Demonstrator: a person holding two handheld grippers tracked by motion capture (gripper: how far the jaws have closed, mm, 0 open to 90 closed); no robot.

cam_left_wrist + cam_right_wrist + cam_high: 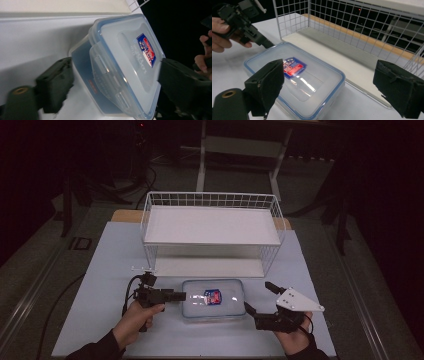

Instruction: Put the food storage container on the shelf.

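High view: the clear lidded container [213, 298] lies flat on the table [100, 270], just in front of the white wire rack [212, 230]. The left gripper [180, 295] straddles the container's left end, jaws apart, no firm clamp evident. The right gripper [249, 309] sits by its right corner, jaws wide, holding nothing.

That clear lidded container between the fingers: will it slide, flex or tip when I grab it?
The container looks like rigid moulded plastic with a snap-lock lid, so it should hardly flex. Nothing shows through its clear lid apart from a label, so it is probably light and may skid on the smooth table if pushed. Low and flat, it seems unlikely to tip.
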